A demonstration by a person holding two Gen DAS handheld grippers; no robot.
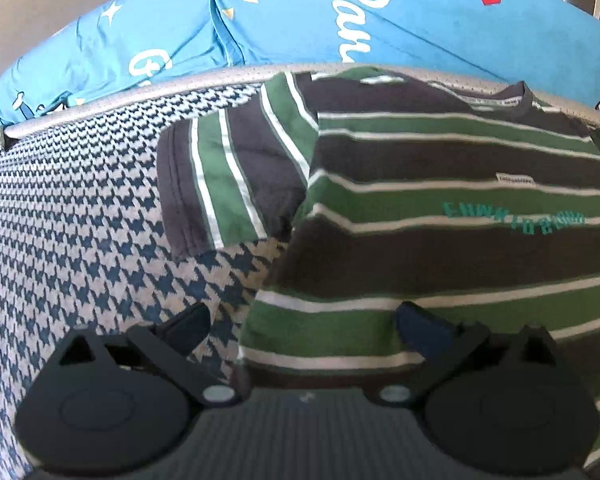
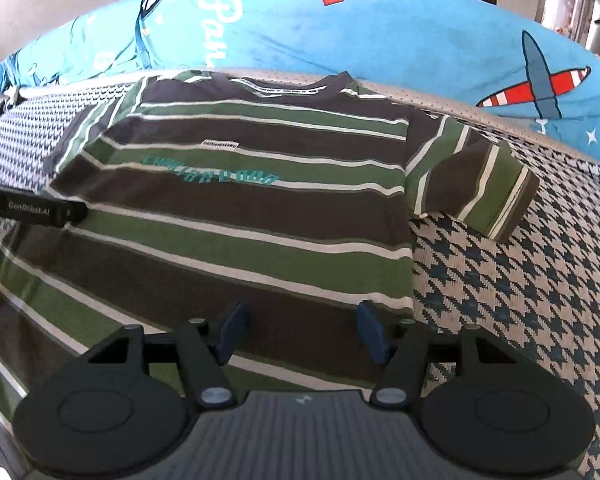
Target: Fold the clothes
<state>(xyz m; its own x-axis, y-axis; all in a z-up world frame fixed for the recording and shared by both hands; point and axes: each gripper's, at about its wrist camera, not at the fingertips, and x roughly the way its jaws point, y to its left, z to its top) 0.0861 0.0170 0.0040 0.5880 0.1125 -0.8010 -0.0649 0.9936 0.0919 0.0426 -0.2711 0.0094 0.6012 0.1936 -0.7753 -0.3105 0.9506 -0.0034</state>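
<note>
A T-shirt (image 1: 440, 248) with green, dark grey and white stripes and teal lettering lies spread flat, front up, collar at the far side. In the right wrist view the same T-shirt (image 2: 240, 216) shows both short sleeves spread out. My left gripper (image 1: 306, 326) is open above the shirt's left side edge, with one finger over the fabric and the other over the bare cover. My right gripper (image 2: 302, 328) hangs over the lower right of the shirt, jaws apart, with nothing pinched between them. A black casing (image 2: 32, 212) of the left tool shows at the left edge of the right wrist view.
The shirt rests on a houndstooth cover (image 1: 80, 220), also visible as houndstooth cover (image 2: 520, 280), with a grey piped far edge (image 1: 140, 92). Beyond the edge lies blue bedding (image 2: 400, 32) printed with planes and white lettering. Shelving shows at the far right.
</note>
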